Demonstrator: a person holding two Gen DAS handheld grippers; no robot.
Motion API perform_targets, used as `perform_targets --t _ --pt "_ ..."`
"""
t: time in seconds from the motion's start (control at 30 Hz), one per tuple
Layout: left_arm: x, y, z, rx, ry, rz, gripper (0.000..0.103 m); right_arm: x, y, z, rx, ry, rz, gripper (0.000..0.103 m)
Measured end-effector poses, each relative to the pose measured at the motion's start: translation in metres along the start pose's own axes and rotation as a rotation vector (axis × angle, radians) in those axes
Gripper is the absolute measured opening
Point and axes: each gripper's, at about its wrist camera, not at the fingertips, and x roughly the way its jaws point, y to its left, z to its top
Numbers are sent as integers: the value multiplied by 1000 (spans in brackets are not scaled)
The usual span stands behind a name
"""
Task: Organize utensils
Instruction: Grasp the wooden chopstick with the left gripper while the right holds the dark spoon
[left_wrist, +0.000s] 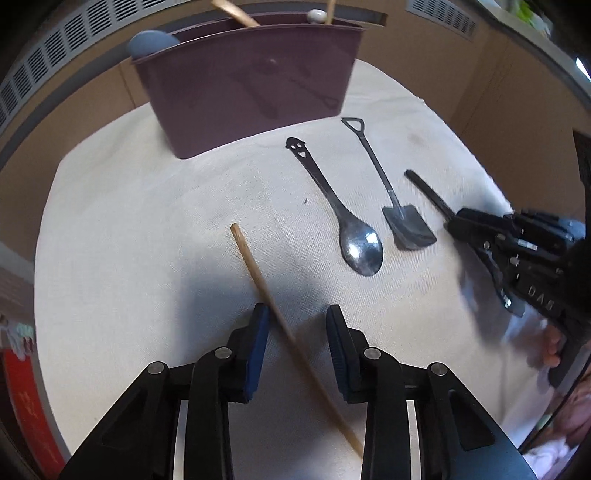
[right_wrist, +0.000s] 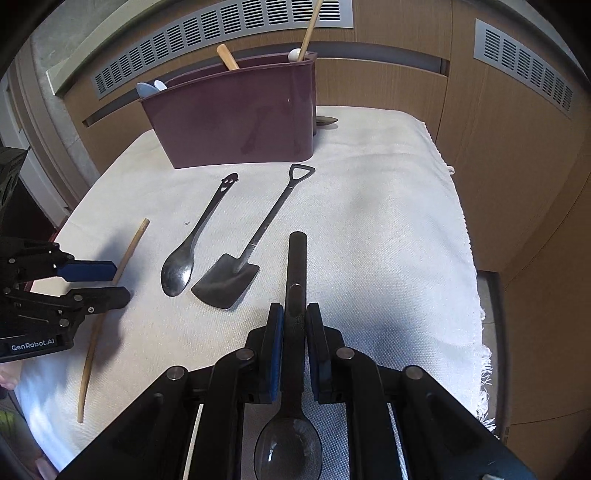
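My right gripper (right_wrist: 294, 325) clamps the black spoon (right_wrist: 295, 280). My left gripper (left_wrist: 297, 325) is open astride the chopstick (left_wrist: 258, 273). Some utensils are in the caddy (right_wrist: 236, 125); two spoons (right_wrist: 184, 258) remain on the table (right_wrist: 388, 221).

Woven off-white cloth (right_wrist: 388, 221), rough matt weave. Maroon holder (right_wrist: 236, 125) smooth semi-gloss plastic. Smiley spoon (right_wrist: 192, 247) polished metal; shovel spoon (right_wrist: 236, 269) at its 3 o'clock duller metal. Chopstick (left_wrist: 266, 288) matt wood. Black spoon (right_wrist: 295, 273) glossy plastic.
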Motion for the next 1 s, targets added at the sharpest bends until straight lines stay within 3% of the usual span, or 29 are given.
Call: perform_targets --t 0.1,0.27,0.33,0.4,0.5,0.67,0.83,1.0 --pt "-2 7 -3 53 13 50 33 0 1 1 -5 7 5 13" --pt "-6 33 -9 44 13 145 33 -1 -4 6 27 22 82 14" --pt "-6 44 -11 1 10 117 33 2 -5 9 48 43 104 14" --pt "-5 54 -12 -72 16 25 33 6 -2 11 40 58 94 14" --pt "-6 57 -11 -95 5 -22 33 12 9 18 -13 66 47 14" --pt "-5 53 -3 -123 3 -165 33 19 26 25 -101 76 -36 14" --pt "-8 42 -3 -88 28 -136 33 17 26 22 -123 68 -36 14" --pt "-7 25 4 -38 88 -62 32 16 28 19 -125 55 -45 14"
